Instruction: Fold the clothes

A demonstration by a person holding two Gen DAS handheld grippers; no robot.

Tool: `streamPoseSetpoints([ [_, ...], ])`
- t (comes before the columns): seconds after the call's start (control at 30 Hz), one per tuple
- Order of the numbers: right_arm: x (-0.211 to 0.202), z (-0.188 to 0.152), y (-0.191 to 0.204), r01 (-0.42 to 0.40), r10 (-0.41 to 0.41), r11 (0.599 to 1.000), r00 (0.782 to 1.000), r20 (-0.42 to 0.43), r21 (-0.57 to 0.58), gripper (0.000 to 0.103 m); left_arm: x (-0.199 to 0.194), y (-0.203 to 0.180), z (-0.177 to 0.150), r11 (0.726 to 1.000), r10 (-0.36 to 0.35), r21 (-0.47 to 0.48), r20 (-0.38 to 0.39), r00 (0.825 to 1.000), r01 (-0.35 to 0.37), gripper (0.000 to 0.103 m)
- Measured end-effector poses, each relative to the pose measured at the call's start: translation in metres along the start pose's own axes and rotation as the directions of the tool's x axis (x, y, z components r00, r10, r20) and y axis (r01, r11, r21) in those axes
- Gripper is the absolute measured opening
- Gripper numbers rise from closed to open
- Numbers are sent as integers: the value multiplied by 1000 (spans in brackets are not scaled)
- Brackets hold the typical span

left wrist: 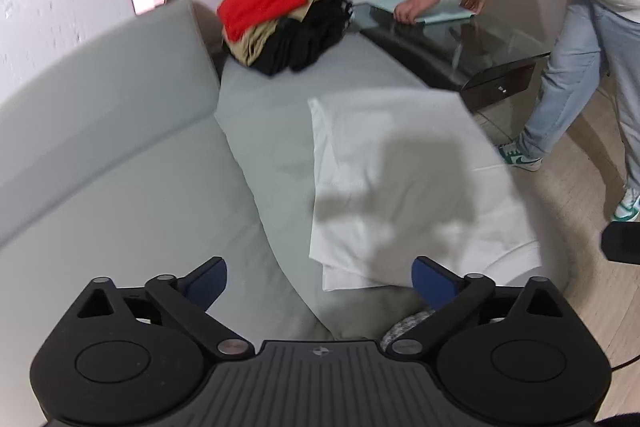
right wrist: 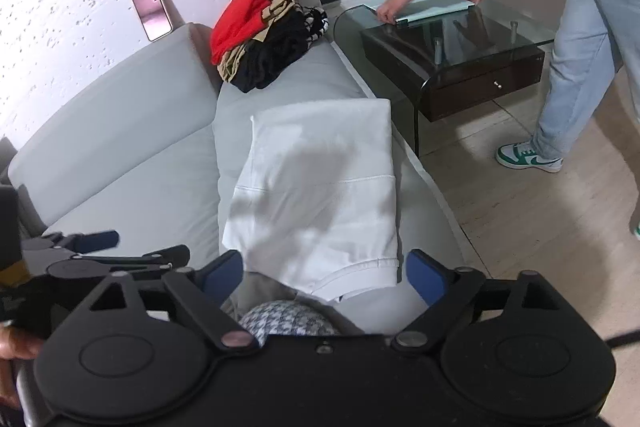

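A grey sofa (right wrist: 120, 131) carries a folded white garment (right wrist: 320, 187) spread flat on its seat, with a pile of red, tan and black clothes (right wrist: 260, 35) at the far end by the wall. Near the garment's closest edge, the left gripper (left wrist: 320, 281) and the right gripper (right wrist: 324, 273) both hang wide apart, gripping nothing.

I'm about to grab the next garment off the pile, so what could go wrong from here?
1. The folded white garment lies at the front edge of the grey sofa with its near hem overhanging, so a brush could drag it off.
2. The pile of clothes sits loosely heaped, so pulling one item may topple the others.
3. A person's hand works at the glass table right beside the pile, so a reach may collide with it.
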State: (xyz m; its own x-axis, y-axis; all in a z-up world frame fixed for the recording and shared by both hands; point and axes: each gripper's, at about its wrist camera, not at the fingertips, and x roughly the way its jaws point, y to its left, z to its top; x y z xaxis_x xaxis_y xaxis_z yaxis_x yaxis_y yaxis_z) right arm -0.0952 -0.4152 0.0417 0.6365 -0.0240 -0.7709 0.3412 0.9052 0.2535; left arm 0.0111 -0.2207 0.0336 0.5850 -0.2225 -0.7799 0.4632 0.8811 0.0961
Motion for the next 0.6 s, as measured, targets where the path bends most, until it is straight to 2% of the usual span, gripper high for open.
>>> streamPoseSetpoints([
  [0.07, -7, 8, 3, 7, -7, 1000, 1000, -24, 7, 102, -10, -2, 4, 1000, -17, -11, -14, 1000, 17, 102],
  [0.2, -23, 16, 11, 19, -20, 1000, 999, -37, -10, 103, -22, -3, 7, 995, -75, -65, -63, 995, 71, 102],
  [0.3, -24, 17, 15, 49, -50, 998, 998, -38, -27, 103, -28, -9, 3, 997, -55, -57, -52, 997, 52, 102],
  [0.4, -24, 15, 15, 37, -38, 999, 998, -52, -15, 103, -34, -16, -2, 999, -44, -20, -49, 998, 43, 102],
  [0.6, -27, 11, 17, 51, -52, 998, 998, -44, -28, 103, -38, -17, -5, 998, -53, -34, -56, 997, 52, 102],
])
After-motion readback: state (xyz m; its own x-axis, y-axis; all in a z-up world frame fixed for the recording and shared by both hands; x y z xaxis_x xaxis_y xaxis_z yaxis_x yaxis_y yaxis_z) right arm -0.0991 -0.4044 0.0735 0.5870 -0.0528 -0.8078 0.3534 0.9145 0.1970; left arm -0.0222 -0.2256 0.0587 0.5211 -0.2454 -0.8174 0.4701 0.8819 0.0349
